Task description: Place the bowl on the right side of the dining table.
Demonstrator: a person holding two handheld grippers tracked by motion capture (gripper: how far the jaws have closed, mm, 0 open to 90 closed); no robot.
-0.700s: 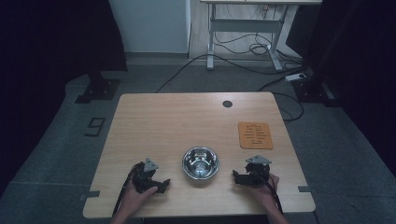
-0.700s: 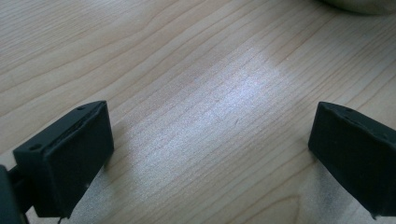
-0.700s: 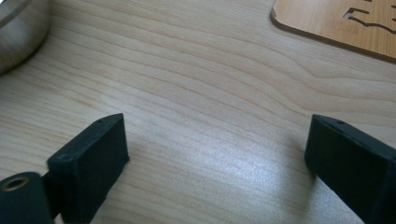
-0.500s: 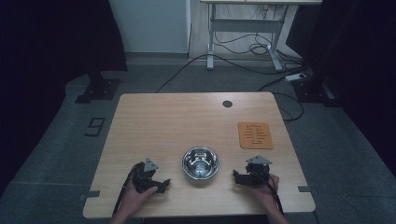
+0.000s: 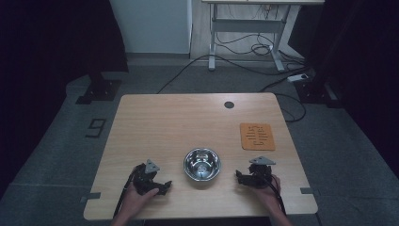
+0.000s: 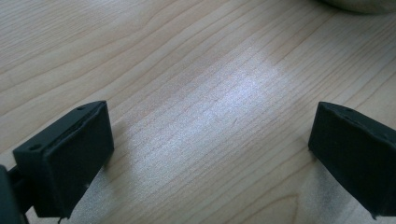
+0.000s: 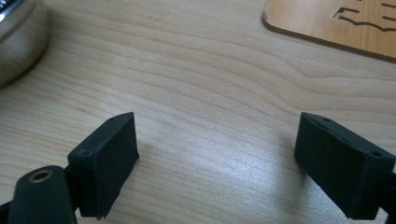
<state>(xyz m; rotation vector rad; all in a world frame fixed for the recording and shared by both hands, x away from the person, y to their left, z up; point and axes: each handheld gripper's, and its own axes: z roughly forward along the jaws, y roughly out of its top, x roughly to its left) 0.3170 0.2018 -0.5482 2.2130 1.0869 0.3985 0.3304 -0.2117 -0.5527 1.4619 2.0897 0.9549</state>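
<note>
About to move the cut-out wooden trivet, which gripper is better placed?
Right. The right gripper rests open on the trivet's side of the round steel bowl; the left gripper sits beyond it.

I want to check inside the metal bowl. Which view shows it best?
The high view: the metal bowl shows whole, its inside visible. The right gripper view catches part of its outer wall at the left edge; the left gripper view a sliver of its base.

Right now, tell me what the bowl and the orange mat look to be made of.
Bowl: probably stainless steel, polished; its inside mirrors the light and the rim gleams. Orange mat: probably thin wood or bamboo sheet, matte; the right gripper view shows fine grain and cleanly cut slots. Table: pale wood grain, possibly laminate.
</note>
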